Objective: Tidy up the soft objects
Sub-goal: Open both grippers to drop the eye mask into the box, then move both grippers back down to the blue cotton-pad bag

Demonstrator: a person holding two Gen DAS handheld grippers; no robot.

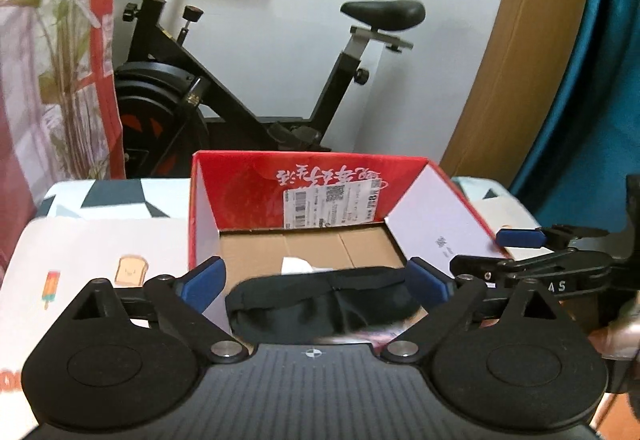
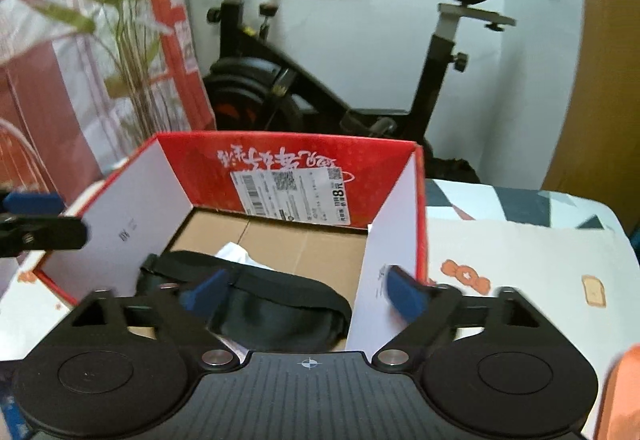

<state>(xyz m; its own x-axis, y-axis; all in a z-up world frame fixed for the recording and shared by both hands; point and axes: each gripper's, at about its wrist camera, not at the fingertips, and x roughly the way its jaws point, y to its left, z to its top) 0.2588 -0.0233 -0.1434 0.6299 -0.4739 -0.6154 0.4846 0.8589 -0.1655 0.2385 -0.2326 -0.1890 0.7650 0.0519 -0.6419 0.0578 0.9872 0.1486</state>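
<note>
A black soft eye mask (image 1: pixel 320 300) lies inside an open red cardboard box (image 1: pixel 240 179), near its front; a white crumpled piece (image 1: pixel 294 264) lies behind it. My left gripper (image 1: pixel 316 280) is open and empty, its blue fingertips on either side of the mask, just above it. In the right wrist view the mask (image 2: pixel 276 304) lies in the box (image 2: pixel 192 155). My right gripper (image 2: pixel 306 290) is open and empty, straddling the box's right white flap (image 2: pixel 384 268). The right gripper also shows in the left wrist view (image 1: pixel 516 248), open.
The box sits on a table with a white cartoon-print cloth (image 1: pixel 88 252). A black exercise bike (image 1: pixel 248 79) stands behind it against a white wall. A plant (image 2: pixel 120 19) and a red-and-white hanging are at the left. A wooden panel (image 1: pixel 520 59) and teal fabric are at the right.
</note>
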